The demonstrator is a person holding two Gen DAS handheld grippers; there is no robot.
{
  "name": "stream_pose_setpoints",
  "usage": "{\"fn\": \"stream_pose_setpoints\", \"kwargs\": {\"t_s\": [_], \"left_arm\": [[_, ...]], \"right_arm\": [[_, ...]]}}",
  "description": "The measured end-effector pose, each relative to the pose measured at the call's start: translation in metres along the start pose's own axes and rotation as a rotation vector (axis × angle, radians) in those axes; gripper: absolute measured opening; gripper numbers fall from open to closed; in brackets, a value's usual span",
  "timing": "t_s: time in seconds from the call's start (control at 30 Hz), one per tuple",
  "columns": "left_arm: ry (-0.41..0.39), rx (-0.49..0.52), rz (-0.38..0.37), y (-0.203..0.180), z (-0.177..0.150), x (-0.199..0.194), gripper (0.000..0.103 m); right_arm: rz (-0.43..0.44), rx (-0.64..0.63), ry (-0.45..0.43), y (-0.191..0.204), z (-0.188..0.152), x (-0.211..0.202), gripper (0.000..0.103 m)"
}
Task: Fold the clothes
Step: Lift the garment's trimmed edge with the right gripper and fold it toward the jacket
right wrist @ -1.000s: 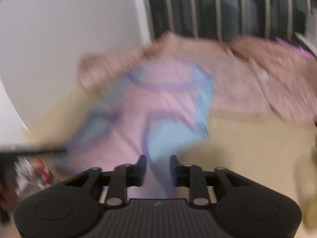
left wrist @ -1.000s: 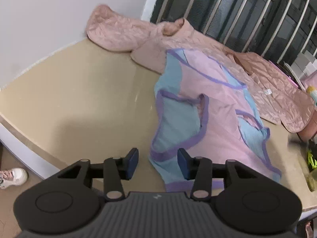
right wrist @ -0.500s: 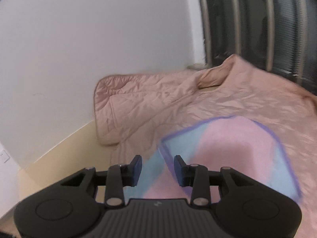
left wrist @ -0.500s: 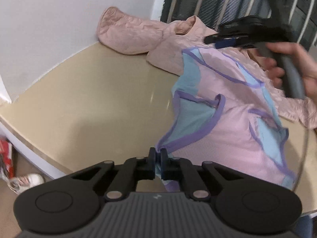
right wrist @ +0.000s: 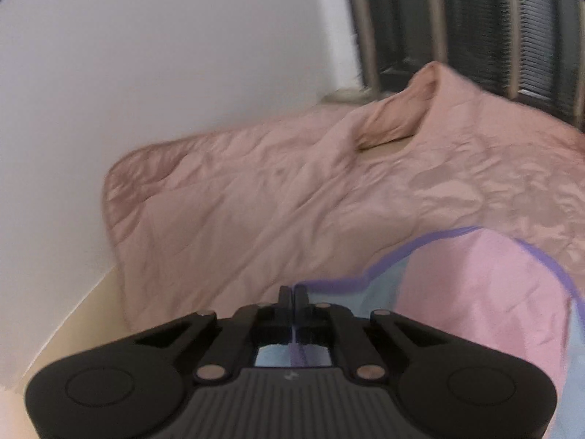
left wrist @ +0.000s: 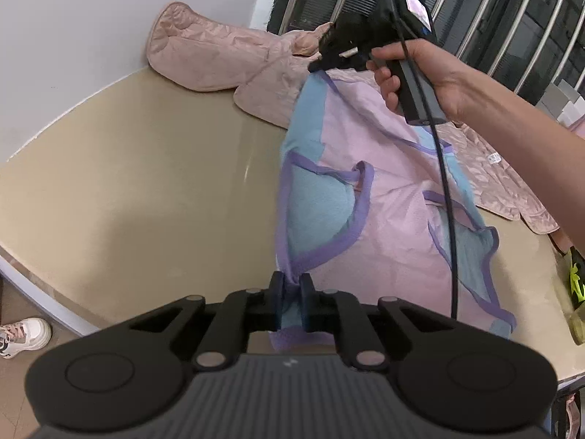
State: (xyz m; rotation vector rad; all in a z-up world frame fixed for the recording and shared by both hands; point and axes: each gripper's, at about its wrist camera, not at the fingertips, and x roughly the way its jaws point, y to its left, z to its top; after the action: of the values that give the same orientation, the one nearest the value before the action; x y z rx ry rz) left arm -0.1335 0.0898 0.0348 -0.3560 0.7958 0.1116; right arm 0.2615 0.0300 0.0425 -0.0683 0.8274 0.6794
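Observation:
A pink and light-blue garment with purple trim (left wrist: 384, 197) lies stretched across the beige table (left wrist: 146, 183). My left gripper (left wrist: 291, 294) is shut on its near blue edge by the table's front. At the far end, a person's hand holds my right gripper (left wrist: 321, 62), which is shut on the garment's far corner and lifts it a little. In the right wrist view the right gripper (right wrist: 293, 294) pinches the purple-trimmed blue edge of the garment (right wrist: 475, 292).
A quilted pink jacket (left wrist: 226, 55) lies along the wall and under the garment's far side; it fills the right wrist view as the jacket (right wrist: 292, 190). Metal window bars (left wrist: 512, 18) stand behind. A shoe (left wrist: 22, 336) is on the floor at left. A yellow-green object (left wrist: 577, 281) sits at the table's right edge.
My right gripper went from open above the far corner to shut on it. The left gripper stays shut on the near edge; the garment is now pulled taut and raised between them.

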Motion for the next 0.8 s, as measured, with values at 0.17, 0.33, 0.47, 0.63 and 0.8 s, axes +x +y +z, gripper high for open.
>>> {"fn": "stream_pose_setpoints", "kwargs": {"t_s": [0.17,0.33,0.47,0.63,0.8], "left_arm": [[-0.024,-0.026,0.004,0.003,-0.002,-0.007,0.039],[-0.048,-0.007,-0.059,-0.009,-0.003,-0.014,0.003],[-0.068,0.008,-0.109,-0.018,-0.004,-0.02,0.003],[-0.055,0.059,-0.227,-0.047,-0.01,-0.02,0.003],[0.026,0.039,-0.312,-0.068,-0.017,-0.001,0.009]], "right_arm": [[0.089,0.03,0.074,-0.008,0.001,0.012,0.026],[0.05,-0.037,0.141,0.01,0.002,0.031,0.001],[0.046,-0.036,0.081,0.006,0.009,0.003,0.001],[0.021,-0.026,-0.006,-0.037,0.009,-0.063,0.001],[-0.093,0.03,0.052,-0.091,-0.009,-0.064,0.002]]}}
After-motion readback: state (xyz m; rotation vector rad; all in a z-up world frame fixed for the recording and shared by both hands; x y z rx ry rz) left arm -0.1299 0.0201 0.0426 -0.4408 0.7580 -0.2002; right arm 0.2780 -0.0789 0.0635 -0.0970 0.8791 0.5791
